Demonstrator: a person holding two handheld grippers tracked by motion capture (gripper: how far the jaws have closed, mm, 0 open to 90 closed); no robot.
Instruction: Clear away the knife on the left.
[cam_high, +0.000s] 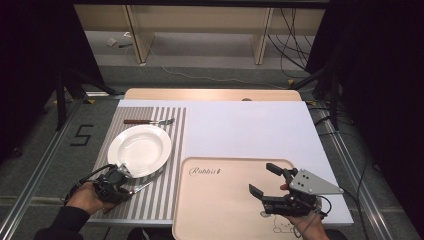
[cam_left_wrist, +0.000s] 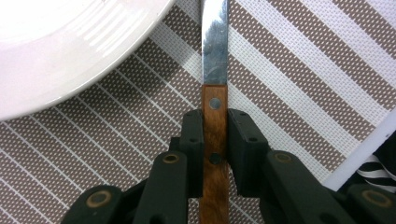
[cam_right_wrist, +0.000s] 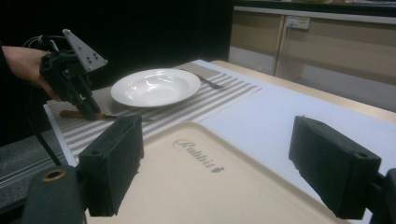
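My left hand-held gripper (cam_left_wrist: 215, 135) has its jaws narrowed onto the wooden handle of the knife (cam_left_wrist: 215, 93), a pad on each side just behind the front rivet, so I hold the knife by its handle. The knife lies flat on the striped placemat (cam_left_wrist: 289, 70) beside the near rim of the white plate (cam_left_wrist: 60, 51), blade pointing away from me. To do this well, I judge I should keep the squeeze square across the handle, lift straight up before swinging, and keep the blade tip clear of the plate rim so nothing gets nudged. A grip this far forward should balance fairly well, but the smooth wood could pivot between the pads, so a slow, level lift seems wise. My right hand-held gripper (cam_high: 270, 181) hovers with jaws wide, holding nothing, over the beige tray (cam_high: 215, 210) on the worktop (cam_high: 250, 130); a fork (cam_high: 150, 121) lies on the mat beyond the plate.
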